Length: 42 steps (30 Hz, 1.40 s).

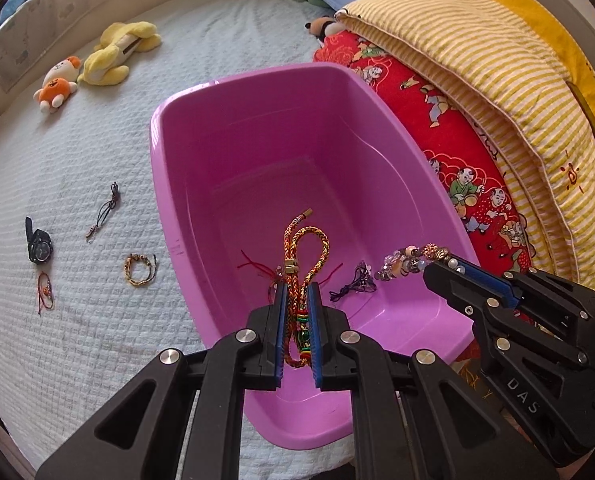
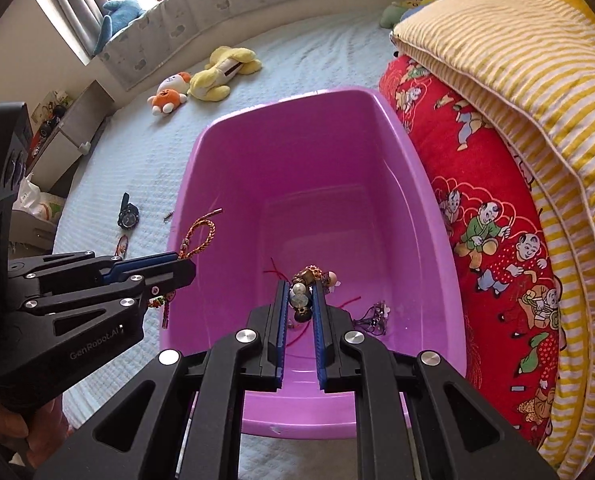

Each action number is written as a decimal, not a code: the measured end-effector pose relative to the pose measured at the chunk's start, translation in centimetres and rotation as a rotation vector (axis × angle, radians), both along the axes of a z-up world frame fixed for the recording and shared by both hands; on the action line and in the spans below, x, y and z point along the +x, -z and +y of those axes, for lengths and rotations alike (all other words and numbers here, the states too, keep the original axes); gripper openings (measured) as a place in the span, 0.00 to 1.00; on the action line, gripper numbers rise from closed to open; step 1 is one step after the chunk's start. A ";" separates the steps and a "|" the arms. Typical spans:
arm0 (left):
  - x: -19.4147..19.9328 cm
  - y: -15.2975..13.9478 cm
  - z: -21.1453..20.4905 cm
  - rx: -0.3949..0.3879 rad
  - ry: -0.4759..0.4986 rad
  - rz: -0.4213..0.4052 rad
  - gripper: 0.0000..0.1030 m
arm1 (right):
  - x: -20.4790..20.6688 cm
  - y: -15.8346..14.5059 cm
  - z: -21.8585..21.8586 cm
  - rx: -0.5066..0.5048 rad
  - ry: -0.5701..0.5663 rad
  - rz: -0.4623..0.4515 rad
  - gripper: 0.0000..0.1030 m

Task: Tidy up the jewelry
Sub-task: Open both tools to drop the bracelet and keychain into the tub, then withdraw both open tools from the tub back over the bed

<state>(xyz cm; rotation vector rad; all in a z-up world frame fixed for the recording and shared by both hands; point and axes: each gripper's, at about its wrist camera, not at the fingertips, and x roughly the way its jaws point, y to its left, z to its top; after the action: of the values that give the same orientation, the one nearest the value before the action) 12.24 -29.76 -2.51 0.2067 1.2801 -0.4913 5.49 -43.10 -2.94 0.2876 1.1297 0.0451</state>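
Over the pink tub, both tilted steeply down, left hand-held gripper clamping braided cord, right hand-held gripper clamping beaded bracelet

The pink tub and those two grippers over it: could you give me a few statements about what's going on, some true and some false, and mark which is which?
1. The left gripper is shut on a braided cord bracelet. True.
2. The right gripper is empty. False: it is shut on a beaded bracelet.
3. The pink tub holds nothing yet. False: red string and a dark purple piece lie on its bottom.
4. A black watch lies on the bedspread outside the tub. True.
5. The tub sits against a red printed quilt. True.
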 end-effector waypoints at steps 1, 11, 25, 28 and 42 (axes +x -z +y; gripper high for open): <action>0.2 0.5 -0.2 0.015 0.000 0.009 0.10 | 0.2 0.6 -0.2 0.005 0.002 0.021 0.11; 0.9 2.7 -1.0 0.132 0.009 0.041 0.14 | 1.4 3.7 -1.6 0.018 0.019 0.125 0.11; 0.6 0.3 0.9 0.104 -0.066 0.002 0.67 | 1.4 1.6 -1.6 0.025 0.001 0.096 0.48; 0.1 -0.2 1.6 0.099 -0.082 -0.001 0.70 | 0.8 1.0 -1.3 0.037 -0.011 0.099 0.50; -3.7 -3.7 8.0 0.110 -0.179 -0.049 0.80 | -3.3 -1.0 3.5 0.091 -0.057 0.130 0.59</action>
<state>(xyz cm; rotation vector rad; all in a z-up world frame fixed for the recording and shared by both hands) 8.51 -21.74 1.14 0.1934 1.2659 -0.2614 2.22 -39.61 -1.92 0.3432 1.2668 0.1303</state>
